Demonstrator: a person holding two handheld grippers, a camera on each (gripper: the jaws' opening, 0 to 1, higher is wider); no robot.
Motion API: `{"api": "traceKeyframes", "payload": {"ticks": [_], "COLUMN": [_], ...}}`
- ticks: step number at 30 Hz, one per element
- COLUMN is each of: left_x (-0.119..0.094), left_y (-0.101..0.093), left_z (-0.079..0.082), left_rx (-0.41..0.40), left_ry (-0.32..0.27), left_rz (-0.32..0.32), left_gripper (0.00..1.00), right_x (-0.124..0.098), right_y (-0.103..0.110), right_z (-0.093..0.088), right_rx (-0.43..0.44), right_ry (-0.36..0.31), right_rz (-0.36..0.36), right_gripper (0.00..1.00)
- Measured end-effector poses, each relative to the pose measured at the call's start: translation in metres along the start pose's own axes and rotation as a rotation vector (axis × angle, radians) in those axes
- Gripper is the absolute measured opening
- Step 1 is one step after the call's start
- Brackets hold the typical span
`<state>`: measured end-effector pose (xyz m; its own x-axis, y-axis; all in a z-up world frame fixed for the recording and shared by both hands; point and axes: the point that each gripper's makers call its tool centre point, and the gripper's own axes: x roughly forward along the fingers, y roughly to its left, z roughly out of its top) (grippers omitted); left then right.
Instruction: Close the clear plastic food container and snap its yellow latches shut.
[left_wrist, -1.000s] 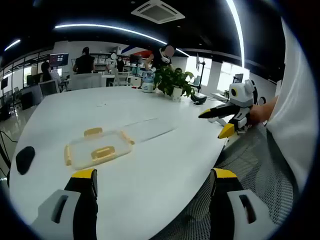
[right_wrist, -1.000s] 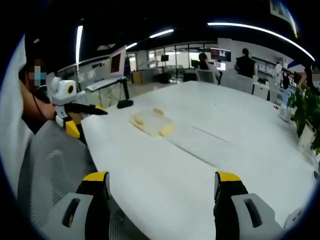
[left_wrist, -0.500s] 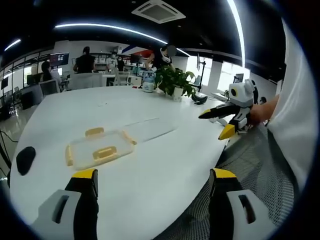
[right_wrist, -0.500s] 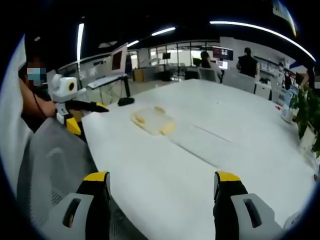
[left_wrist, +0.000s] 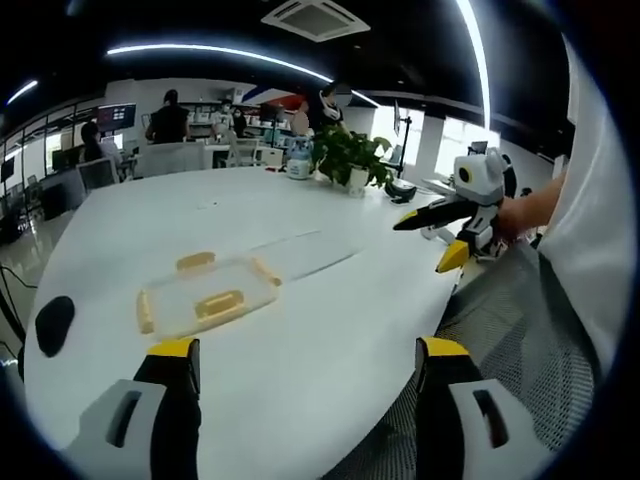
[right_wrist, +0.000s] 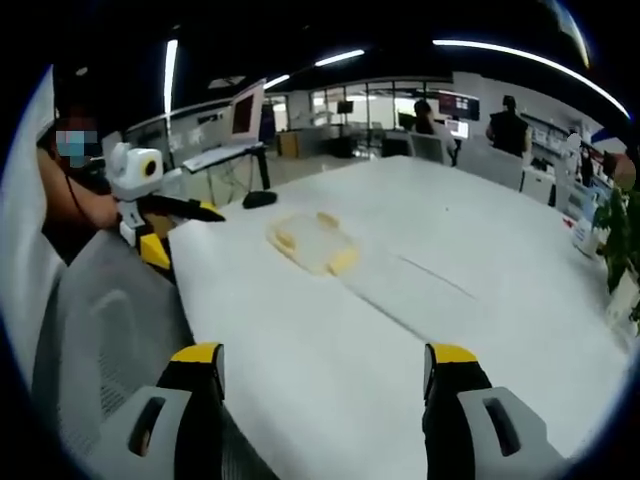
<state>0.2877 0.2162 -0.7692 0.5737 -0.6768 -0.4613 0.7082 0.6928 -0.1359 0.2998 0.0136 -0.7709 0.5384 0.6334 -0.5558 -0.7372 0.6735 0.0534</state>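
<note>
A flat clear plastic container (left_wrist: 205, 297) with yellow latches on its sides lies on the white table (left_wrist: 320, 330); in the right gripper view the container (right_wrist: 312, 241) sits towards the table's near-left part. My left gripper (left_wrist: 306, 352) is open and empty, held off the table's near edge, well short of the container. My right gripper (right_wrist: 325, 355) is also open and empty above the table edge. Each gripper shows in the other's view, the right gripper (left_wrist: 428, 242) and the left gripper (right_wrist: 180, 232), both held in a person's hands and apart from the container.
A black mouse (left_wrist: 53, 322) lies left of the container. A potted plant (left_wrist: 347, 158) stands at the table's far side. A mesh chair (left_wrist: 520, 340) is at the near edge. People sit at desks in the background.
Both views have shifted a little with the hands. In the left gripper view the right gripper sits slightly higher. The container has not moved.
</note>
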Motion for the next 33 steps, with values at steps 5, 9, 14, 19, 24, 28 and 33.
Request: {"api": "traceKeyframes", "payload": {"ticks": [5, 9, 14, 19, 24, 28, 33], "left_x": [0.002, 0.004, 0.008, 0.012, 0.012, 0.011, 0.011], "left_y": [0.005, 0.009, 0.014, 0.016, 0.023, 0.03, 0.038], "left_z": [0.0, -0.001, 0.001, 0.003, 0.005, 0.005, 0.004], "left_rx": [0.01, 0.017, 0.02, 0.029, 0.04, 0.049, 0.061], "left_ry": [0.011, 0.024, 0.026, 0.03, 0.031, 0.035, 0.046], "left_rz": [-0.006, -0.011, -0.015, -0.024, -0.023, -0.019, -0.021], "left_gripper": [0.9, 0.89, 0.89, 0.88, 0.87, 0.87, 0.87], "right_x": [0.006, 0.011, 0.018, 0.024, 0.032, 0.037, 0.043], "right_y": [-0.003, -0.005, -0.008, -0.013, -0.012, -0.013, -0.012], "right_z": [0.005, 0.009, 0.015, 0.022, 0.024, 0.026, 0.03], "right_rx": [0.0, -0.008, -0.019, -0.006, -0.028, -0.036, -0.052], "right_ry": [0.003, 0.007, 0.006, -0.002, 0.008, 0.01, 0.017], "right_rz": [0.003, 0.007, 0.012, 0.008, 0.025, 0.031, 0.043], "right_gripper": [0.83, 0.83, 0.83, 0.83, 0.82, 0.82, 0.82]}}
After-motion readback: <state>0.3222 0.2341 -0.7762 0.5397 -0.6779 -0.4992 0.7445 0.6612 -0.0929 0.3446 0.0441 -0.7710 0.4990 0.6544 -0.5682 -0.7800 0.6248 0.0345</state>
